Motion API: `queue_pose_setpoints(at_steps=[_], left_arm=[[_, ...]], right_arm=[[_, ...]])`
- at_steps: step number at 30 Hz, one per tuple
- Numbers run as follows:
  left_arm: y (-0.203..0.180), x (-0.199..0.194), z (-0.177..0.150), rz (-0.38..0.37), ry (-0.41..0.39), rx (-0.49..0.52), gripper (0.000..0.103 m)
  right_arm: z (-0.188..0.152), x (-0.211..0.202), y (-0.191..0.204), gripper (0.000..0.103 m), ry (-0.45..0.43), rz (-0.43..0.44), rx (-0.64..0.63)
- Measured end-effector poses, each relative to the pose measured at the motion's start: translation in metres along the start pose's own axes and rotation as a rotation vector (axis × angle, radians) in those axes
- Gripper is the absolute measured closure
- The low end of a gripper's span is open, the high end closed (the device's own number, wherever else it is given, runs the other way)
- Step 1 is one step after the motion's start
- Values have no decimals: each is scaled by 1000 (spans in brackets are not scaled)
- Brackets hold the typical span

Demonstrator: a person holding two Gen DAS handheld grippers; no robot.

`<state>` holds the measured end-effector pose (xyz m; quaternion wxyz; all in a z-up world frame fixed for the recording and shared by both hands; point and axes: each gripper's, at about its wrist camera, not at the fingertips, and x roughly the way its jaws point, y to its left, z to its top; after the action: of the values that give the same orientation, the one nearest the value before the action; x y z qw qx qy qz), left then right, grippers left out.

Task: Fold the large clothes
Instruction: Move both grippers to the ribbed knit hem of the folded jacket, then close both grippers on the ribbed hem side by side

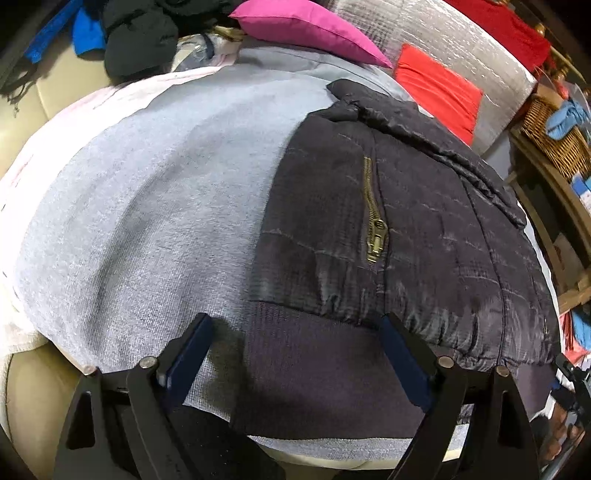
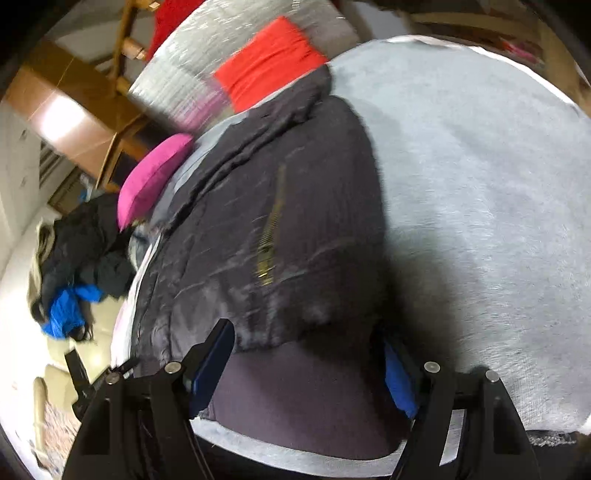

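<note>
I'm in a lived-in home: pink cushion (image 1: pixel 310 29) top centre, wicker basket (image 1: pixel 554 125) at right, clothes pile (image 1: pixel 140 33) upper left.

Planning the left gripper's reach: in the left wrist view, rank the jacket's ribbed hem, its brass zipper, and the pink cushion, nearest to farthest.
1. Ribbed hem: between the left gripper's open fingers.
2. Brass zipper: ahead, mid-jacket.
3. Pink cushion: far end, top.

Both wrist views look down close over the dark quilted jacket (image 1: pixel 406 229) (image 2: pixel 258 236) hem, sharing its brass zipper (image 1: pixel 375 218) (image 2: pixel 271 236).
</note>
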<state>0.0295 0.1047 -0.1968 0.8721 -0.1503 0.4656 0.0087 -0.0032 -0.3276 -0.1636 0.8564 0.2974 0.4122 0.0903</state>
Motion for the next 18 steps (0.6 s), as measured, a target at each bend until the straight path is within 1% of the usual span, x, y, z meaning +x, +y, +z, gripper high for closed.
queue_pose_setpoints(at_steps=[1,2,3,4,6,7,8,9,10,11,12,14,16,18], left_arm=[[-2,0,0,2,-3,11,29],[-2,0,1,-1,-1,16,40],[-2,1,1,-8,6,16,49],[-2,1,1,-4,11,12,49],[-2,0,1,-5,11,10,52],[-1,-1,1,-3,9,10,55],[-2,-2,2,0,7,10,62],[-2,-3,2,23,4,15,77],[-2,-4,2,35,7,20,79],[-2,-6,2,30,8,19,87],[-1,-10,3,27,2,16,89],[-1,-18,3,24,-11,20,90],[-4,-26,3,25,-28,32,90],[-8,-27,3,50,-29,50,88]], right_arm=[[0,1,1,35,8,-15,-7],[0,2,-1,42,12,-23,-4],[0,4,-9,46,19,-33,22],[0,5,-16,55,22,-30,45],[-1,3,-20,59,19,-12,57],[-1,2,-17,63,23,-26,37],[-1,2,-14,70,25,-42,14],[-1,1,-9,75,30,-69,-20],[-1,0,-3,82,30,-96,-54],[0,-2,1,87,29,-108,-72],[0,-5,6,89,24,-114,-90],[3,-14,15,92,10,-106,-109],[5,-27,23,92,-12,-95,-119],[7,-29,22,92,-9,-82,-110]])
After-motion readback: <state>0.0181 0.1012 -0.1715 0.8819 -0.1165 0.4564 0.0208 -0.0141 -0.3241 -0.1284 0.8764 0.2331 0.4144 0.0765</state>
